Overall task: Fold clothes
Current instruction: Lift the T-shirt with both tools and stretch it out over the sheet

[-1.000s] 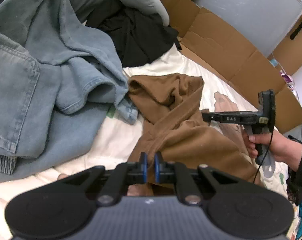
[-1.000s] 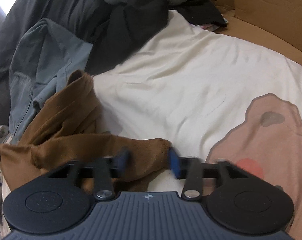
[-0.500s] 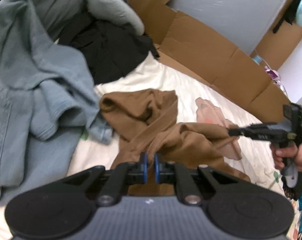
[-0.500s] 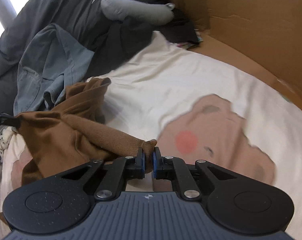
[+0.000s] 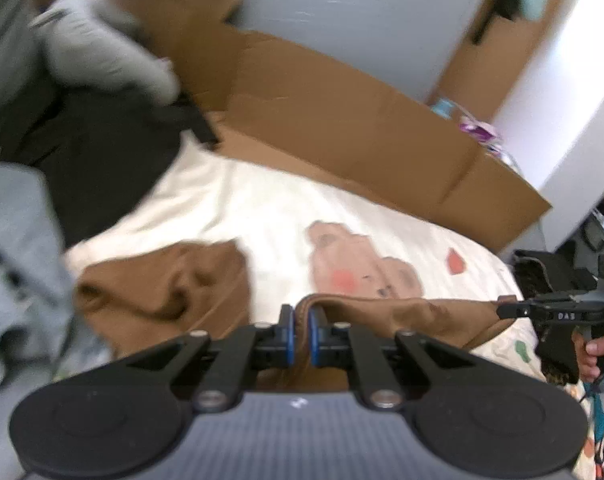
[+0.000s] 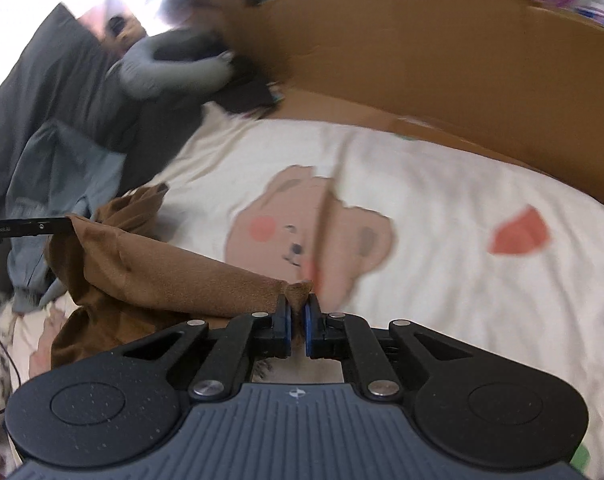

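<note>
A brown garment [image 5: 161, 292] hangs between both grippers above the white bed sheet [image 5: 261, 208]. My left gripper [image 5: 299, 334] is shut on one edge of it. My right gripper [image 6: 297, 322] is shut on another corner of the brown garment [image 6: 173, 276]. The top edge is stretched fairly taut between them. The right gripper also shows in the left wrist view [image 5: 506, 310], at the far right. The left gripper shows in the right wrist view [image 6: 67, 226], at the far left. The garment's lower part droops onto the bed.
A pile of light blue denim [image 6: 57, 172] and dark clothes [image 5: 101, 160] lies at the left. A grey pillow [image 6: 169, 72] sits behind it. Cardboard [image 5: 342, 120] walls the bed's far side. The sheet has a bear print [image 6: 302, 232].
Both grippers have risen and moved apart, lifting the brown garment off the bed and stretching its edge between them. A second ago the right gripper was open; it has shut on the garment.
</note>
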A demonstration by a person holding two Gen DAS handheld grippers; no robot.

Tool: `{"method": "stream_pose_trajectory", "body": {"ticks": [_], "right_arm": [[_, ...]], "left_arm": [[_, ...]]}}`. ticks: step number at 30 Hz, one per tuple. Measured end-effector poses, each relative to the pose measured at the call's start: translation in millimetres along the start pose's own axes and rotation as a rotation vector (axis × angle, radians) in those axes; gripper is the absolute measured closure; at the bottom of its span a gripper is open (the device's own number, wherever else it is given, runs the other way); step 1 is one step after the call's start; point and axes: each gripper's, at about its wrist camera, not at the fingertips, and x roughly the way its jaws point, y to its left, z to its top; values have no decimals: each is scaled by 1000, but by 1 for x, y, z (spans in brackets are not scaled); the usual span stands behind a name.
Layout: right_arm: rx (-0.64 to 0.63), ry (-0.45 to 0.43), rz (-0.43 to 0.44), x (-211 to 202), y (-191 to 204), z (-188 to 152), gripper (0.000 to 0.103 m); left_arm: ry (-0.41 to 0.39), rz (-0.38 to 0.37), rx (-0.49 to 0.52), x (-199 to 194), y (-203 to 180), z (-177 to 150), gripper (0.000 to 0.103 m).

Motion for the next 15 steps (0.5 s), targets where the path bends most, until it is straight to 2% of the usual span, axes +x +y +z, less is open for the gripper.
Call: {"method": "stream_pose_trajectory", "body": {"ticks": [9,15], "right_arm": [[151,-96,-146,-77,-32,-29,99],[201,-136,-249,-120,-48,-36,99]], "left_arm": [[-21,-138,144,40,-65,24,95],[-18,-216,189,74,-102,33,95]]}}
